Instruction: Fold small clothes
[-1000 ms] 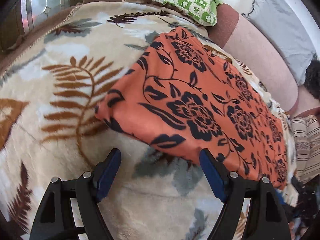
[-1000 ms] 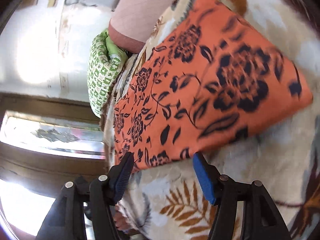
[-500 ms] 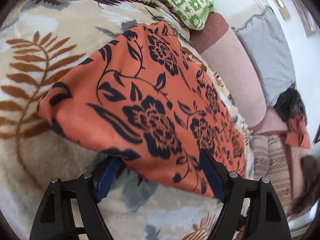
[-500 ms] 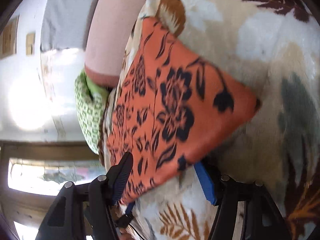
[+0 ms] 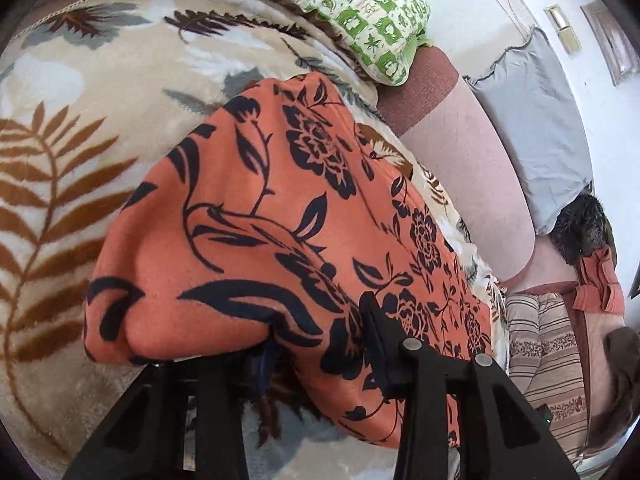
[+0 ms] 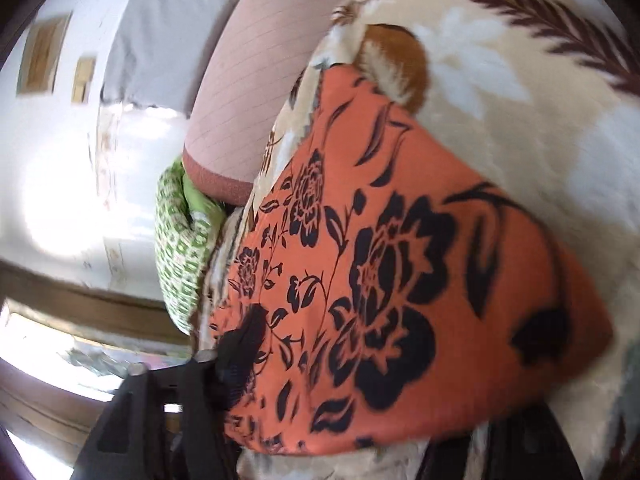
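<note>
The orange floral cloth [image 5: 256,216] on the leaf-print blanket [image 5: 80,128] is being pinched by the left gripper [image 5: 316,344]; the right gripper [image 6: 360,412] is being draped, its grip indiscernible. A green pillow [image 5: 360,12] is being crowded nearby.

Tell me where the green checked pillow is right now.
The green checked pillow lies at the head of the leaf-print blanket, top centre in the left wrist view, beyond the orange flowered cloth and beside the pink bolster.

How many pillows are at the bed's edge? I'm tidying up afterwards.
2: a green patterned pillow at the blanket's far edge, a grey pillow against the wall. Others may be hidden.
</note>
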Motion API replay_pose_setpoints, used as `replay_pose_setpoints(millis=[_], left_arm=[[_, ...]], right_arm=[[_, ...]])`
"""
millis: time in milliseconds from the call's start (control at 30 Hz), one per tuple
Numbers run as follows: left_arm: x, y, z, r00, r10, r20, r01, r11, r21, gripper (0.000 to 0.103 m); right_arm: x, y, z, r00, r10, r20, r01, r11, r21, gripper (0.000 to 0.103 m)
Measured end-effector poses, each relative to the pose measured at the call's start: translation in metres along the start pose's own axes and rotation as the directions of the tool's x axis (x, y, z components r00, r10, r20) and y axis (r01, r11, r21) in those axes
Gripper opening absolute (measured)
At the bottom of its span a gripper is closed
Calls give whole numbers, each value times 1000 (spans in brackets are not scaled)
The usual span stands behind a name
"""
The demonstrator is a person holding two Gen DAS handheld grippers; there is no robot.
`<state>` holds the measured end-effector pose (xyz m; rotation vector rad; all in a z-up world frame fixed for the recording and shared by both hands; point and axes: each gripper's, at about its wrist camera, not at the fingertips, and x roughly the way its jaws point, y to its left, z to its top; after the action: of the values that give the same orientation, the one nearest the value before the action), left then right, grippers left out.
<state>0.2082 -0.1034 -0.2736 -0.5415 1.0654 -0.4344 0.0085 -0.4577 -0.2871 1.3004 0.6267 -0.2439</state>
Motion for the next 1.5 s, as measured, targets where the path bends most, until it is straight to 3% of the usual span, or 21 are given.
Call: replay_pose_setpoints(millis=[33, 100, 167, 233, 267, 300, 400, 633, 800, 933, 1033, 1100, 1133, 1167, 1233, 1333, 1400, 1433, 1467, 1500], left_arm=[[2, 0, 1, 1000, 8, -9, -8, 1000, -4, 42], [15, 5, 2, 998, 0, -61, -3, 999, -46, 65], [16, 4, 2, 998, -17, -61, 15, 999, -41, 68], [15, 0, 1, 998, 8, -56, -8, 1000, -6, 65], [14, 1, 0, 999, 28, -45, -28, 1000, -5, 46], [13, 3, -1, 998, 59, -31, -59, 998, -5, 34], [9, 10, 0, 999, 31, -23, -32, 999, -34, 25], [-14, -1, -12, 999, 24, 47, -25, 999, 27, 21], [-31, 6, -35, 999, 22, 31, -22, 1000, 13, 21], [-34, 12, -59, 998, 66, 8, -66, 997, 29, 23], [-27, 23, -54, 999, 38, -5, -39, 998, -42, 32], [-24, 27, -47, 1000, 1, -16, -2, 997, -76, 40], [-24, 30, -45, 1000, -15, -14, 14, 995, -97, 42], [-24, 32, -43, 999, -47, -13, 45, 991, -125, 48], [-24, 34, -42, 998, -69, -6, 68, 988, -139, 50], [-26, 35, -43, 997, -76, 4, 76, 987, -142, 48], [-28, 35, -45, 999, -41, 5, 42, 991, -126, 32], [-28, 36, -45, 999, -35, 4, 35, 992, -118, 31], [-31, 39, -46, 999, -33, 5, 34, 993, -116, 29], [-32, 39, -46, 1000, -30, 6, 30, 993, -110, 28]], right_arm=[[7, 1, 1, 999, -31, -15, 31, 999, -15, 25], [17, 0, 1, 997, -74, -28, 74, 997, -8, 23], [19, 4, 3, 997, -80, -16, 80, 997, -16, 23], [20, 10, 2, 995, -100, -6, 100, 994, -50, 22], [21, 12, 2, 995, -105, -3, 104, 993, -55, 22], [20, 13, 2, 995, -104, 0, 104, 993, -58, 21], [14, 19, 0, 996, -91, 17, 92, 992, -81, 19], [-6, 52, -20, 989, -107, 99, 128, 960, -250, 18], [-25, 50, -29, 988, -114, 104, 138, 957, -256, 17], [-36, 24, -35, 987, -152, 54, 160, 969, -187, 18], [-30, 6, -32, 981, -190, -24, 186, 975, -120, 23], [-32, -4, -30, 983, -170, -64, 166, 985, -52, 30], [-36, -6, -31, 983, -167, -73, 165, 986, -34, 37], [-41, -6, -32, 983, -167, -78, 165, 986, -24, 54], [-56, -7, -38, 988, -135, -78, 135, 991, -4, 69], [-78, -5, -54, 988, -121, -95, 122, 993, 4, 70], [-90, 7, -67, 990, -75, -116, 68, 996, -62, 68], [-93, 18, -73, 991, -64, -121, 51, 993, -109, 59], [-96, 33, -79, 992, -56, -116, 35, 982, -183, 41], [-97, 46, -82, 992, -61, -106, 34, 971, -237, 35]])
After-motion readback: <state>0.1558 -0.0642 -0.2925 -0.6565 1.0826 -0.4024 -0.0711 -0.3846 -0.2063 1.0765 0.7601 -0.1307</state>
